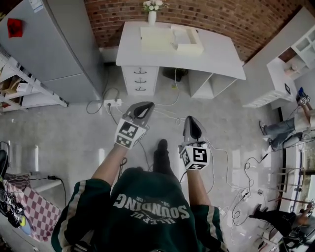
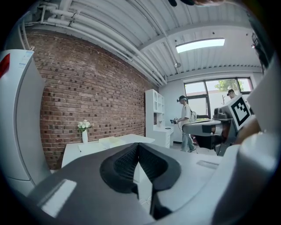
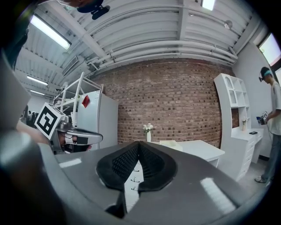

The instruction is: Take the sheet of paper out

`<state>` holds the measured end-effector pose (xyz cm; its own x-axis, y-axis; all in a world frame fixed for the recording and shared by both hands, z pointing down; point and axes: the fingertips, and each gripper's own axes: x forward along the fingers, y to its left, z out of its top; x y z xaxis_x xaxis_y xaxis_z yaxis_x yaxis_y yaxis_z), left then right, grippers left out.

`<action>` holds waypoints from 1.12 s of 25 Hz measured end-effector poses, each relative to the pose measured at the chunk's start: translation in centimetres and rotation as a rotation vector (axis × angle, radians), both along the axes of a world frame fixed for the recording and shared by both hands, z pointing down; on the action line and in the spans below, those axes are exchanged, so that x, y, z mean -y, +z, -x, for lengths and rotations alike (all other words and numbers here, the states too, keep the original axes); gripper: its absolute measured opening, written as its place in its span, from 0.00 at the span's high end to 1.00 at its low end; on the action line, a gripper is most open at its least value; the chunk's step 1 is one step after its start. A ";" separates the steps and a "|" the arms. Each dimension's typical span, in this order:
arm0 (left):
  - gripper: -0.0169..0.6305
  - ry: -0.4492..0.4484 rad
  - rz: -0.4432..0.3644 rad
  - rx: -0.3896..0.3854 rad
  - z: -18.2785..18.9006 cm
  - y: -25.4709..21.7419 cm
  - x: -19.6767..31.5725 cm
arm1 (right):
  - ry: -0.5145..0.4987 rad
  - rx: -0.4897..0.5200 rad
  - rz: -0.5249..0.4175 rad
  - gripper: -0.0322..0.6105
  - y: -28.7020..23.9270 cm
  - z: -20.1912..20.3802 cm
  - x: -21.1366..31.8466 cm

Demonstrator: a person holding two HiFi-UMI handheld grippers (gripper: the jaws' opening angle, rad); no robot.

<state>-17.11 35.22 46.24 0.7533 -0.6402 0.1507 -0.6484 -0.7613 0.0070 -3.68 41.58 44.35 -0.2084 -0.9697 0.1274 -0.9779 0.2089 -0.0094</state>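
Both arms reach out in front of the person, side by side, over the floor (image 1: 64, 133). The left gripper (image 1: 141, 107) and the right gripper (image 1: 192, 123) point almost flat at the white desk (image 1: 221, 54) by the brick wall (image 1: 236, 15). Each gripper's two fingers are pressed together at the tips, and nothing is between them. A pale flat box (image 1: 156, 39) sits on the desk, far from both grippers. I cannot pick out the sheet of paper from here.

hand-held grippers (image 1: 142, 106) (image 1: 191, 120): 2 | desk (image 1: 216, 54): 1 | drawers (image 1: 140, 78): 3 | vase (image 1: 152, 17): 1 | fridge (image 1: 54, 44): 1
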 end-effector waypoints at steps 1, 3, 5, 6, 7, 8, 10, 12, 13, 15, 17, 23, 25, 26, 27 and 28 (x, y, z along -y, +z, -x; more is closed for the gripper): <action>0.96 -0.002 -0.001 0.002 -0.5 0.1 1.1 | -0.005 0.002 -0.001 0.95 0.1 -0.5 1.1; 0.96 -0.011 0.000 0.006 -1.6 0.1 3.4 | -0.018 0.004 -0.002 0.95 0.0 -1.4 3.4; 0.96 -0.019 0.001 0.009 -2.7 -0.1 5.4 | -0.032 0.002 -0.001 0.95 -0.1 -2.5 5.7; 0.96 -0.023 0.001 0.010 -3.3 -0.3 6.4 | -0.038 0.001 0.000 0.95 -0.2 -3.2 6.8; 0.96 -0.027 0.003 0.011 -4.0 -0.5 7.3 | -0.043 0.002 0.001 0.95 -0.4 -3.9 8.0; 0.96 -0.033 0.002 0.011 -4.8 -0.8 8.2 | -0.048 0.004 0.001 0.95 -0.6 -4.8 9.1; 0.96 -0.044 -0.002 0.009 -6.1 -1.3 10.0 | -0.055 0.007 -0.004 0.95 -1.1 -6.4 11.3; 0.96 -0.052 -0.005 0.013 -7.2 -1.6 11.6 | -0.064 0.015 -0.009 0.95 -1.4 -7.5 13.3; 0.96 -0.057 -0.002 0.018 -7.5 -1.6 12.4 | -0.070 0.021 -0.008 0.95 -1.3 -7.9 14.0; 0.96 -0.071 0.005 0.021 -8.2 -1.5 13.8 | -0.087 0.030 -0.001 0.95 -1.1 -8.5 15.4; 0.96 -0.086 0.010 0.019 -9.1 -1.5 15.2 | -0.103 0.033 0.003 0.95 -1.2 -9.4 16.8; 0.96 -0.112 0.017 0.012 -11.6 -1.6 18.4 | -0.120 0.045 0.010 0.95 -1.1 -12.4 20.2; 0.96 -0.115 0.023 0.015 -12.4 -1.2 19.2 | -0.121 0.047 0.013 0.95 -1.0 -13.3 21.0; 0.96 -0.117 0.026 0.016 -12.7 -1.1 19.6 | -0.120 0.049 0.014 0.95 -0.9 -13.7 21.4; 0.96 -0.118 0.028 0.016 -13.1 -1.0 20.0 | -0.118 0.051 0.014 0.95 -0.8 -14.1 21.8; 0.96 -0.119 0.027 0.016 -13.4 -0.9 20.5 | -0.117 0.053 0.014 0.95 -0.7 -14.4 22.3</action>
